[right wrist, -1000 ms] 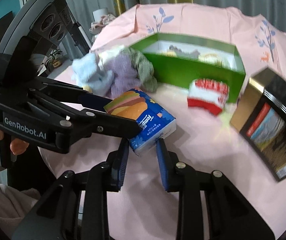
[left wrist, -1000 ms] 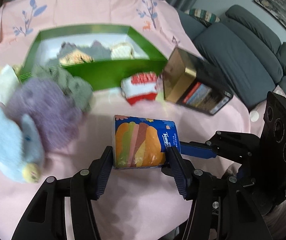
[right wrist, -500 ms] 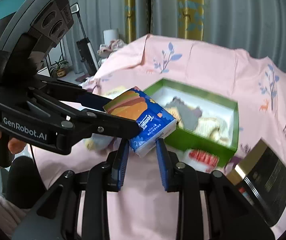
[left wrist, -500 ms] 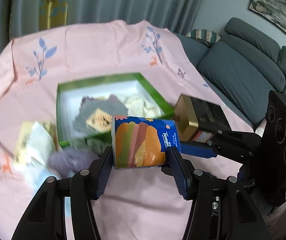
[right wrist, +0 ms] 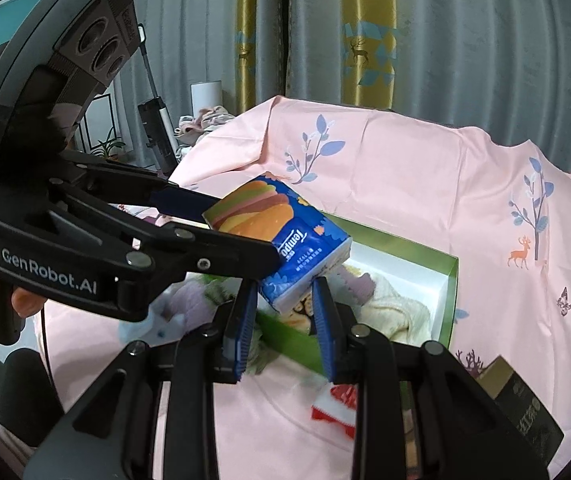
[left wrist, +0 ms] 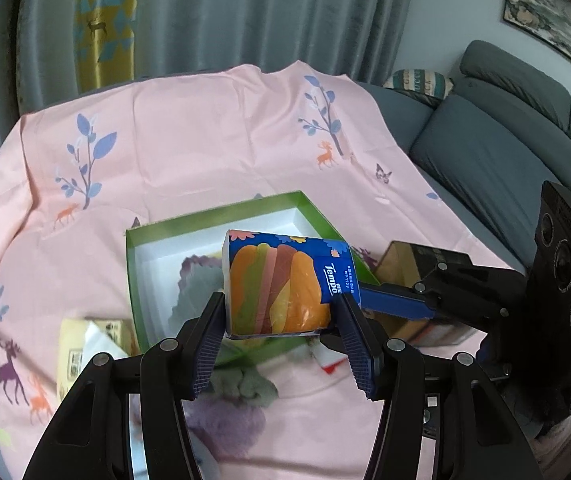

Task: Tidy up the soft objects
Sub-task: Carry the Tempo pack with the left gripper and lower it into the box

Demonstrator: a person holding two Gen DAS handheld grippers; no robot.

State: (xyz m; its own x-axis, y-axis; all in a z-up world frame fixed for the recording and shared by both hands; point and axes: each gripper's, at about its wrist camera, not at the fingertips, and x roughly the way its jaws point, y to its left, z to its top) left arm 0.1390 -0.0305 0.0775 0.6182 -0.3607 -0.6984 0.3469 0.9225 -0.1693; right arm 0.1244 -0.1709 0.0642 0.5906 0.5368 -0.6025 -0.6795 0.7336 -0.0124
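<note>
A blue Tempo tissue pack (left wrist: 281, 284) with a burger print is held in the air by both grippers. My left gripper (left wrist: 279, 320) is shut on its long sides. My right gripper (right wrist: 285, 304) is shut on one end of the pack (right wrist: 281, 240). The pack hangs above the near edge of an open green box (left wrist: 165, 232) with a white inside, which holds grey and cream soft items (right wrist: 389, 300). The box also shows in the right wrist view (right wrist: 449, 292).
A pink printed cloth (left wrist: 189, 148) covers the table. A purple fluffy item (left wrist: 225, 420), a grey-green cloth (left wrist: 245, 384), a yellow-white packet (left wrist: 81, 340) and a red-white sock (right wrist: 333, 404) lie before the box. A black-gold tin (right wrist: 521, 408) stands right. A grey sofa (left wrist: 505, 140) is behind.
Both grippers have lifted the tissue pack higher and carried it towards the green box. The soft items on the cloth now sit lower in view.
</note>
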